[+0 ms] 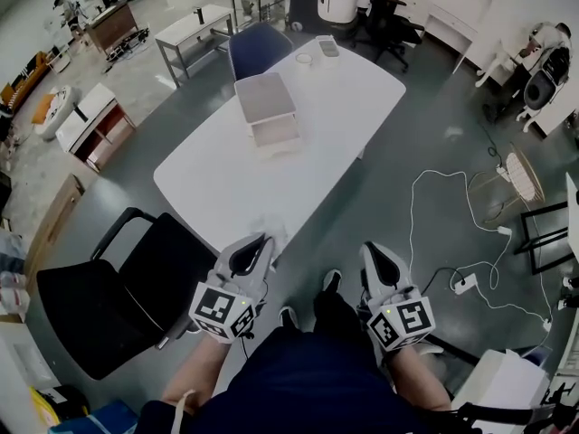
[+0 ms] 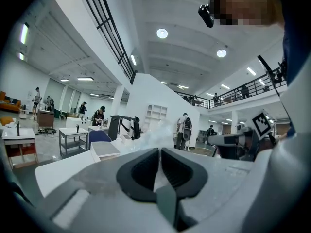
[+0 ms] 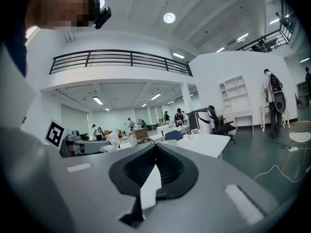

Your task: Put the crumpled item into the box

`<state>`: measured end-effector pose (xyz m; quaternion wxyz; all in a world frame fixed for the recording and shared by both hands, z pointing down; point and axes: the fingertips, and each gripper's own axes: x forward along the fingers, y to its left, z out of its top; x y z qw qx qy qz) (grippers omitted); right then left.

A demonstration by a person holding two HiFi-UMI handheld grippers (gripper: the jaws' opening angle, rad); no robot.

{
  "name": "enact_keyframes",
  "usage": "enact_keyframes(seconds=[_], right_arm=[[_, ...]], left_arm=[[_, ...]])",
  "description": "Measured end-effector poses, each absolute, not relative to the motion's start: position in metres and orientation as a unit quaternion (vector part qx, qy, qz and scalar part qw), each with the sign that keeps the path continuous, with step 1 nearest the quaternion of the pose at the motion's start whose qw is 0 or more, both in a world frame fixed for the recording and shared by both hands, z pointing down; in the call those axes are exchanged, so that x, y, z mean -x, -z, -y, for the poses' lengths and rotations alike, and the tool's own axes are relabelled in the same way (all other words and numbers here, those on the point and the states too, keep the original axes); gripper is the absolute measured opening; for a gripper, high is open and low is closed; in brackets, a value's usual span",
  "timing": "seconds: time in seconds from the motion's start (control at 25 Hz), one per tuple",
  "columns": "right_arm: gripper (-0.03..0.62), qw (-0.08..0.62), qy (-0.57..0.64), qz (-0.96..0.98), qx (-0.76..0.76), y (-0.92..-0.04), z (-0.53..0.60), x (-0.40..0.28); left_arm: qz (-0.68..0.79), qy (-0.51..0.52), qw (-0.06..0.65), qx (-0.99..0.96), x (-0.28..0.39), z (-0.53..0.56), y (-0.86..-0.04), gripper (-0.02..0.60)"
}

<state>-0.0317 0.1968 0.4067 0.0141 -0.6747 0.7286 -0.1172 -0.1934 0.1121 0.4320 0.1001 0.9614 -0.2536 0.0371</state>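
Note:
The crumpled item (image 1: 272,226) is a wad of clear plastic on the near corner of the white table (image 1: 344,107). My left gripper (image 1: 261,240) reaches that corner, and its jaws are shut on the wad. In the left gripper view the crumpled plastic (image 2: 158,131) rises straight from the left gripper (image 2: 159,150). The box (image 1: 265,99), pale with a grey lid, stands further along the table and shows as a low block (image 2: 104,149). My right gripper (image 1: 373,248) hangs off the table to the right, above the floor. The right gripper (image 3: 155,146) is shut with nothing in it.
A black office chair (image 1: 118,297) stands close on the left, by the table's near corner. A blue chair (image 1: 258,48) and small devices (image 1: 327,46) are at the table's far end. White cables (image 1: 452,233) trail across the floor on the right. The person's legs are below.

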Motion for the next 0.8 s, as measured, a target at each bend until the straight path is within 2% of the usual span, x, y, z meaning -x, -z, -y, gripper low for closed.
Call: enact_keyframes(seconds=[0.24,0.8], right_arm=[[0.002,0.018,0.131,-0.733,0.667,-0.409,-0.173,0.020],[0.002,0.039,0.167,-0.757,0.631,-0.421,-0.082,-0.085]], left_arm=[[0.258,-0.046,0.099,-0.960,0.179,-0.091,-0.428,0.017],[0.308,-0.070,0.110,-0.942,0.084,-0.011,-0.439,0.017]])
